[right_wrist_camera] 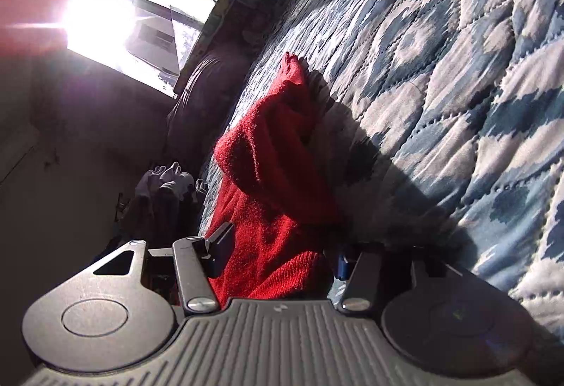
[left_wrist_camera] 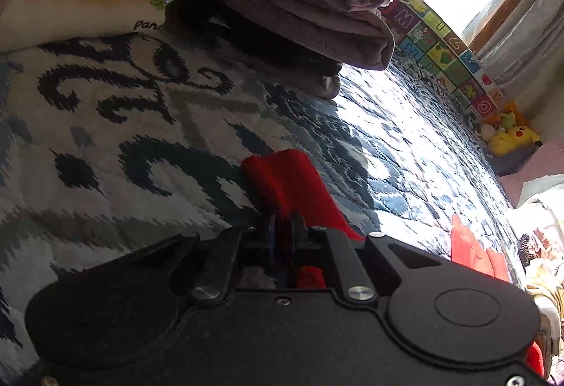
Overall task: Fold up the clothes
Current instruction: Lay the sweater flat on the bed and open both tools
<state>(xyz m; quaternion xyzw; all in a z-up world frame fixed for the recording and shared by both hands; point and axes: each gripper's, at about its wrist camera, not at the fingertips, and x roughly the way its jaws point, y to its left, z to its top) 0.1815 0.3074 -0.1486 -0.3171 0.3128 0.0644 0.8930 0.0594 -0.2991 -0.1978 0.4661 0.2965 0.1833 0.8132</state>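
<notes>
The left hand-held gripper (left_wrist_camera: 283, 231) is clenching one end of the red garment (left_wrist_camera: 292, 185), which is lying on the quilted bed (left_wrist_camera: 141, 125). The right hand-held gripper (right_wrist_camera: 278, 257) is standing with its jaws spread, and the red garment (right_wrist_camera: 271, 181) is bunching between them, so it is not pinching the cloth yet. Folded clothes (left_wrist_camera: 299, 19) are lying stacked near the far side. The risk, I think, is this: the knit is thick and crumpled, so the right jaws may be catching only one layer, or the wrong fold, and the cloth may be slipping or twisting when lifted. Strong window light (right_wrist_camera: 105, 8) is also hiding edges.
</notes>
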